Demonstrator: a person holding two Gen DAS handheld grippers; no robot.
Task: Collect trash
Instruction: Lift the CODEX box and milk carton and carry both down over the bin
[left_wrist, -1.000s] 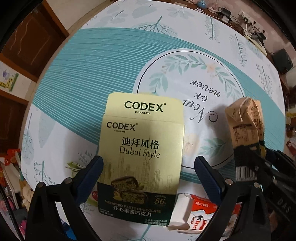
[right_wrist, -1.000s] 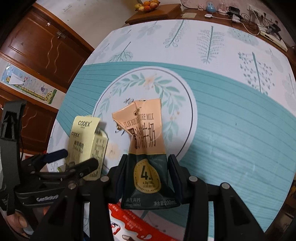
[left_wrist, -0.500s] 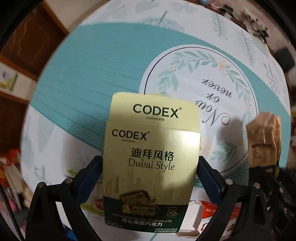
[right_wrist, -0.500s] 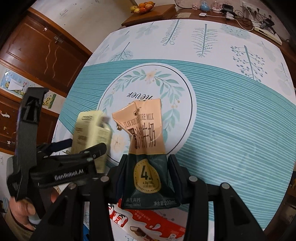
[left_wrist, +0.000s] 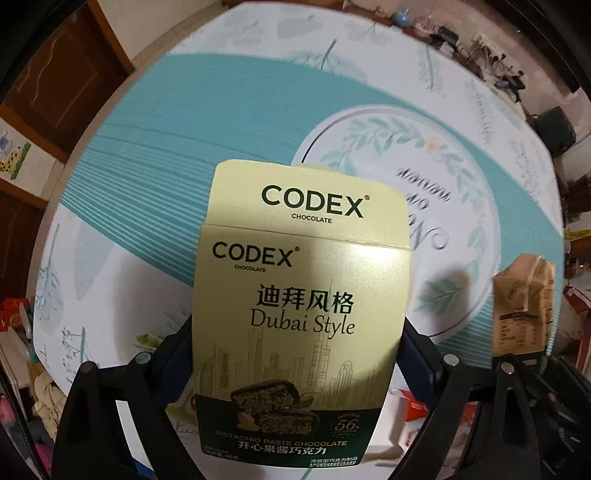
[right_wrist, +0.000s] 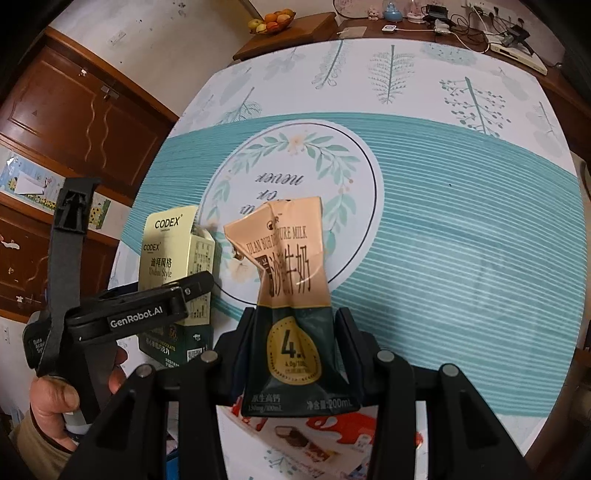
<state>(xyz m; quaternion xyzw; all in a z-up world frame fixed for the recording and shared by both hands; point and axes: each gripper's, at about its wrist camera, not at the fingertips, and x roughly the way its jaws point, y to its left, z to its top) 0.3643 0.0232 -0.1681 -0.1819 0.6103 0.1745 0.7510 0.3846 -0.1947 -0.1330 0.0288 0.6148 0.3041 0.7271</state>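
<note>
Both cameras sit just behind their own fingers, looking steeply down on the round table (left_wrist: 155, 192), close above it. The left view faces the chocolate box (left_wrist: 303, 314) filling its centre; the right view faces the milk carton (right_wrist: 291, 295). Each catches the other's item at its side, and both share the wreath print (right_wrist: 295, 206).

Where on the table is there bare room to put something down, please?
The teal striped band right of the wreath circle is bare, as is the far white border with tree prints. The near edge is crowded: a red and white wrapper lies under the held milk carton, with the chocolate box just left.
</note>
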